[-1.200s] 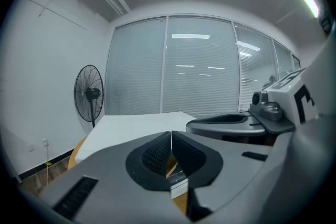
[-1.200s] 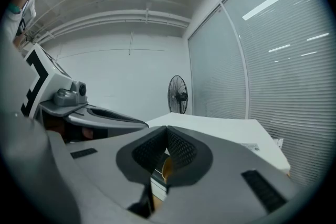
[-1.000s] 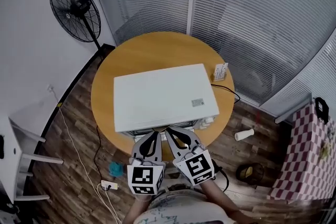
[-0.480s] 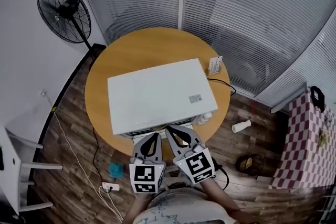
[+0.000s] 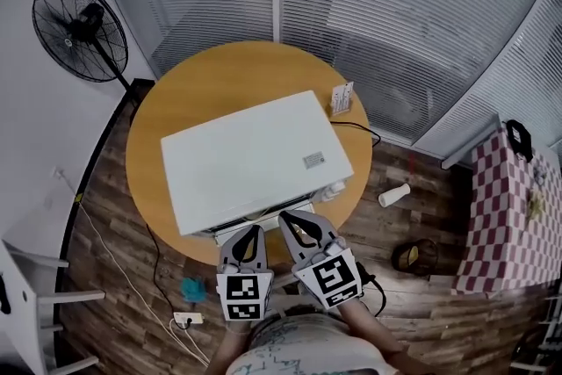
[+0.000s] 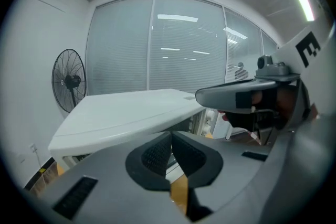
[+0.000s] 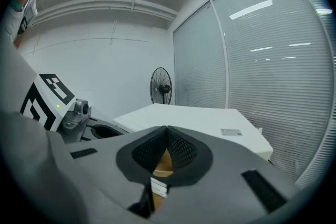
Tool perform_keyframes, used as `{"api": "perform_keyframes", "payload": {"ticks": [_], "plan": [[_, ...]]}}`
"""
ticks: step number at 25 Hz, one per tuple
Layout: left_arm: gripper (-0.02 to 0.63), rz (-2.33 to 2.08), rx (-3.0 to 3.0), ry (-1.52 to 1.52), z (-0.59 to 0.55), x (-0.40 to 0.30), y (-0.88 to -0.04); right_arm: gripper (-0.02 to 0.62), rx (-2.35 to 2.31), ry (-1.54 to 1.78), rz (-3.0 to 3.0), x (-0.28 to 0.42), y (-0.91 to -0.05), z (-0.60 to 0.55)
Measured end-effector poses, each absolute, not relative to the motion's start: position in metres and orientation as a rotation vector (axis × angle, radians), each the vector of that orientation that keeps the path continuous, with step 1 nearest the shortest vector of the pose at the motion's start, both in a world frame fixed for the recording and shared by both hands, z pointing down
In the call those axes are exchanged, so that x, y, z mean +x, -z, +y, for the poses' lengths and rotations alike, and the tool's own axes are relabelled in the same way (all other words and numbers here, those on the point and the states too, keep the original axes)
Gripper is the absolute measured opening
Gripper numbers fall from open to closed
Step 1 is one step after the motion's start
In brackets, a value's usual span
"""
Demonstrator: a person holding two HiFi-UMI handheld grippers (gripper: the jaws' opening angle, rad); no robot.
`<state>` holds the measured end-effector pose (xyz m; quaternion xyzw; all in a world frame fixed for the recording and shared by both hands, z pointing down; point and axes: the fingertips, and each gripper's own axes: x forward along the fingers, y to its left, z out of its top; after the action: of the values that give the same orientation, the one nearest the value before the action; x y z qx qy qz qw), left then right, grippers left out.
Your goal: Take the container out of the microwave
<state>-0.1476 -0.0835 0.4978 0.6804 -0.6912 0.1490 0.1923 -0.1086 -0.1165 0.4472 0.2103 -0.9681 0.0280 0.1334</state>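
Note:
A white microwave (image 5: 250,155) stands on a round wooden table (image 5: 219,83), its front facing me. Its top also fills the left gripper view (image 6: 126,110) and the right gripper view (image 7: 194,120). No container shows; the microwave's inside is hidden from all views. My left gripper (image 5: 248,234) hangs just in front of the microwave's lower front edge, shut with nothing between its tips (image 6: 170,136). Beside it, my right gripper (image 5: 294,221) is also shut and empty (image 7: 166,131).
A small white card stand (image 5: 342,99) sits on the table behind the microwave, with a black cable (image 5: 356,129) trailing off. A standing fan (image 5: 75,22) is at the left. On the wooden floor lie a white cup (image 5: 393,194), a power strip (image 5: 185,319) and a dark bowl (image 5: 414,256). A checked cloth (image 5: 509,215) is right.
The head view has shifted, so the table, microwave and fan slid leftward and slightly up in the picture. Both grippers stay shut in front of the microwave.

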Motion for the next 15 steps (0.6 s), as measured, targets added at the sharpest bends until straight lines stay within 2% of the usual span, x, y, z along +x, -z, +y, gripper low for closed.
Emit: {"api": "perform_keyframes", "payload": {"ticks": [15], "plan": [[0.015, -1.785, 1.927, -0.616, -0.087, -0.167, -0.56, -0.006, 0.753, -0.122, -2.705, -0.107, -0.465, -0.125]]}}
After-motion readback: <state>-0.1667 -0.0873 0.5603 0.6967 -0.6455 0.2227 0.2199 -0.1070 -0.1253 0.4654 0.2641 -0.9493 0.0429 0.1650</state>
